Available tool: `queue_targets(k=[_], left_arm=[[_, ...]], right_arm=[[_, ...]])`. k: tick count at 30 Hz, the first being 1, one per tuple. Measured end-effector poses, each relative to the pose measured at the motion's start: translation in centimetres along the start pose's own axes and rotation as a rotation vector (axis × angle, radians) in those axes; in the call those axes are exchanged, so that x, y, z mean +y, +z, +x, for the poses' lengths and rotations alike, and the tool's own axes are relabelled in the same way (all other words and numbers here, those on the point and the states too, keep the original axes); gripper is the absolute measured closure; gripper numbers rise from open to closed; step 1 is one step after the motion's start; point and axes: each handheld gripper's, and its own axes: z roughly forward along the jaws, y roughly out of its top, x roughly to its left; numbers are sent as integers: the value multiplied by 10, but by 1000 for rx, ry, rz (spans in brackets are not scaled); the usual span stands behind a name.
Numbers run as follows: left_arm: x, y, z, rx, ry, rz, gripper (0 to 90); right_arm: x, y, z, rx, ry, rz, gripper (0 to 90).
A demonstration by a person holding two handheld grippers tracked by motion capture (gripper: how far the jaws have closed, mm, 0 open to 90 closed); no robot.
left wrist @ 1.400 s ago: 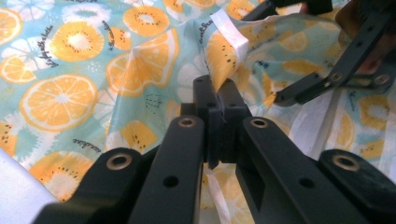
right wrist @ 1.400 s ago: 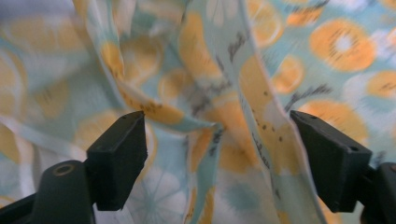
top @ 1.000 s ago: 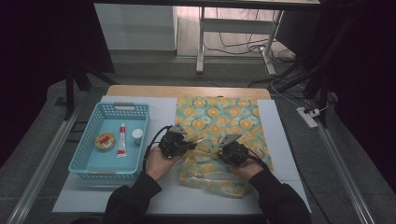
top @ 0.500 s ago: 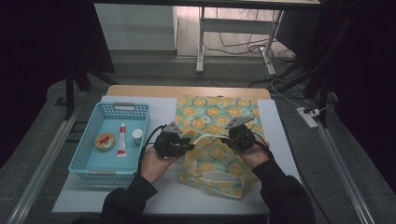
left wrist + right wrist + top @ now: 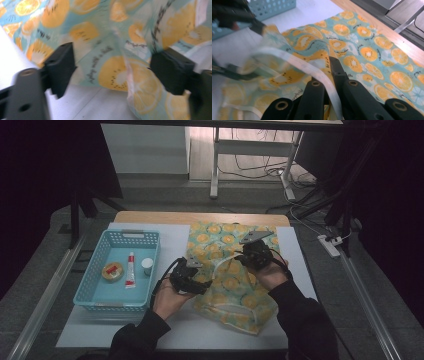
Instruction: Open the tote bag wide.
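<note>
A cloth bag point(image 5: 235, 290) printed with orange slices on teal lies across the white table top point(image 5: 170, 232). My right gripper point(image 5: 252, 256) is raised above the bag's middle and is shut on its white strap point(image 5: 294, 62), which runs up between the jaws of that gripper point(image 5: 327, 72). The strap point(image 5: 220, 262) arcs toward my left gripper point(image 5: 199, 283) at the bag's left edge. Its jaws have just been opening. In the left gripper view they point(image 5: 116, 65) stand wide apart with a fold of the bag point(image 5: 112, 72) loose between them, neither pad pressing on it.
A light blue basket point(image 5: 85, 287) sits left of the bag and holds a round tin point(image 5: 112, 270), a red and white tube point(image 5: 130, 270) and a small white cup point(image 5: 147, 265). The table's wooden far edge point(image 5: 200, 217) lies behind the bag. Bare white surface runs along the near edge.
My right gripper has risen with the strap, pulling the bag's near part up and open. The left gripper stayed in place and let go of the cloth as its jaws spread.
</note>
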Motion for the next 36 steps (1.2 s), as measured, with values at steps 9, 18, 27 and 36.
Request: queue_targets(k=[9, 18, 27, 36], left_arm=[[8, -12, 19, 41, -36, -9, 617], [3, -51, 38, 15, -65, -60, 448], [-20, -78, 59, 6, -85, -48, 297], [-50, -100, 77, -7, -143, -83, 193]], right_arm=[[17, -6, 0, 19, 17, -36, 895], [42, 5, 9, 21, -11, -40, 895], [61, 14, 9, 26, -2, -50, 895], [76, 12, 3, 15, 9, -77, 895]])
